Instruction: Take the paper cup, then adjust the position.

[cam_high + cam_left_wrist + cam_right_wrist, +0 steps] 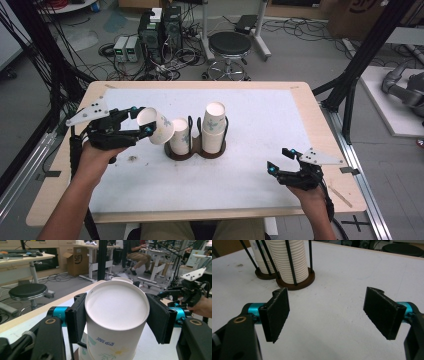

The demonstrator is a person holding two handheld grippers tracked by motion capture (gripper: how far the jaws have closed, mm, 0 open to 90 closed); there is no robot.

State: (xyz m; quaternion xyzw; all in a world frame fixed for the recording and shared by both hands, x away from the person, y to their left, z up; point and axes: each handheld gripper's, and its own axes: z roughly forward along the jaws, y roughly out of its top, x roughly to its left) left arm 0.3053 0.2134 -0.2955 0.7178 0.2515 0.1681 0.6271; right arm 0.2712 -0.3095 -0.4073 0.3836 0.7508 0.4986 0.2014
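Observation:
My left gripper (141, 120) is shut on a white paper cup (156, 125) with a blue and green print, held tilted just left of the cup holder. In the left gripper view the cup (115, 315) shows its flat bottom between both black pads (78, 318). The brown two-post cup holder (196, 153) stands mid-table with a short stack of cups (180, 136) on the left and a taller stack (214, 126) on the right. My right gripper (279, 160) hovers low near the table's front right, open and holding nothing (327, 312). The ribbed stack (289, 262) lies ahead of it.
The white table top (260, 120) has a wooden border. Behind the table stand a black stool (230, 46), computer boxes (160, 30) and floor cables. Black frame posts (365, 55) rise at the right. A small dark stain (133, 158) marks the mat near my left hand.

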